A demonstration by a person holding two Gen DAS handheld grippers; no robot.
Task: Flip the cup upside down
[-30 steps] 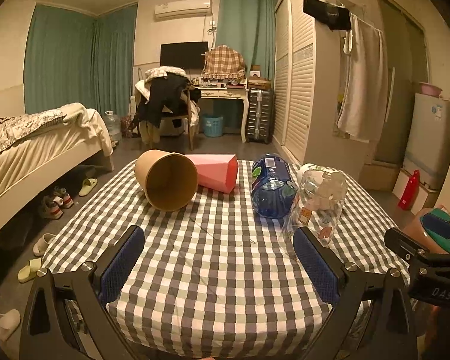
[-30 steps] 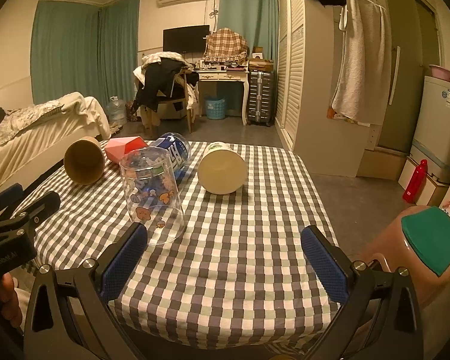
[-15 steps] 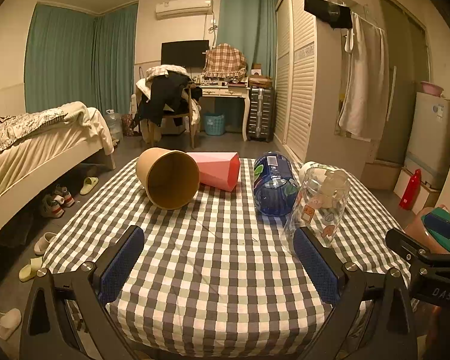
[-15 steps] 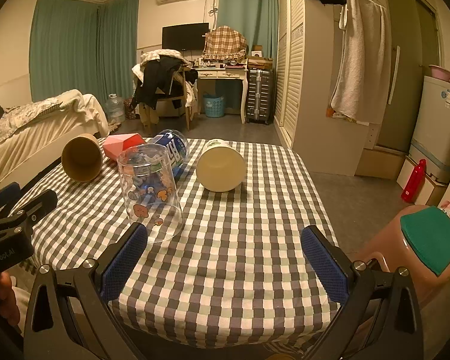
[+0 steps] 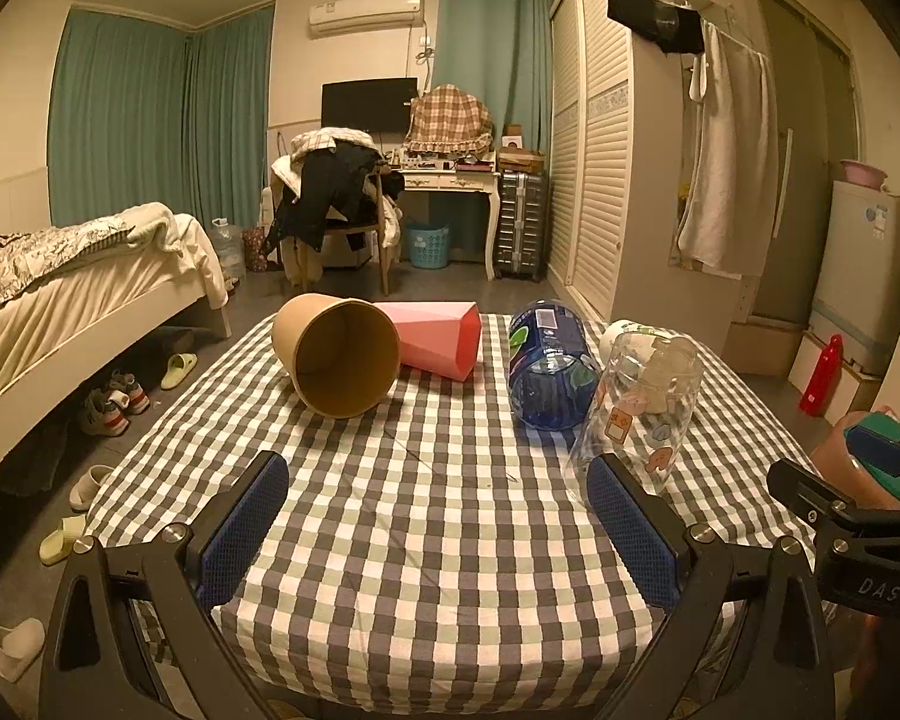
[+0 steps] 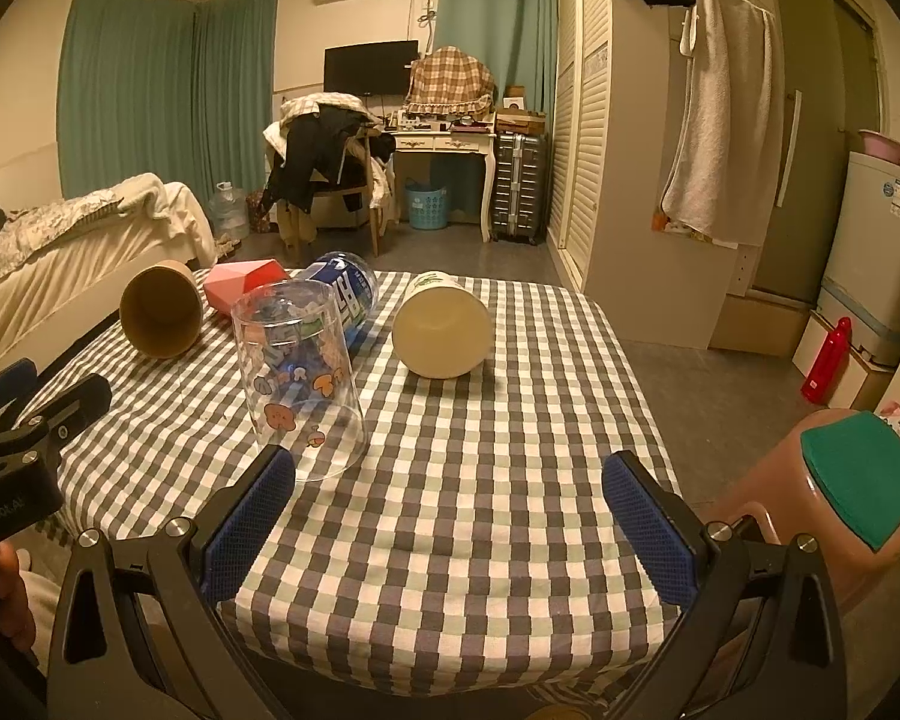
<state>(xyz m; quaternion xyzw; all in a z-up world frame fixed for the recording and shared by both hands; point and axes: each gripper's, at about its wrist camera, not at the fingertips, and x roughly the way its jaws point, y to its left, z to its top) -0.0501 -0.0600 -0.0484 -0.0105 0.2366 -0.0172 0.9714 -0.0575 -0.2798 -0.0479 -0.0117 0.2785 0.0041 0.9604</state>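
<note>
Checked cloth covers the worktop (image 6: 510, 480), the largest thing before us, and it carries five cups spread across its far half. Four of them lie on their sides: the brown paper cup (image 5: 337, 355) with its mouth turned toward us, the pink faceted cup (image 5: 435, 341) just behind it and touching it, the blue printed cup (image 5: 547, 363), and the cream cup (image 6: 441, 324) showing us its flat bottom. The clear glass cup (image 6: 299, 375) with cartoon prints stands apart from that row, nearer to us, mouth down on the cloth and slightly tilted in view, so we judge that one already flipped; which of the lying cups comes next we cannot tell. We hold our left gripper (image 5: 438, 531) low over the near edge of the worktop with its blue pads wide apart and nothing between them, and our right gripper (image 6: 450, 531) likewise spread and empty. We judge both hang back there so either can reach a lying cup, whose rounded side offers a place for the pads to close.
</note>
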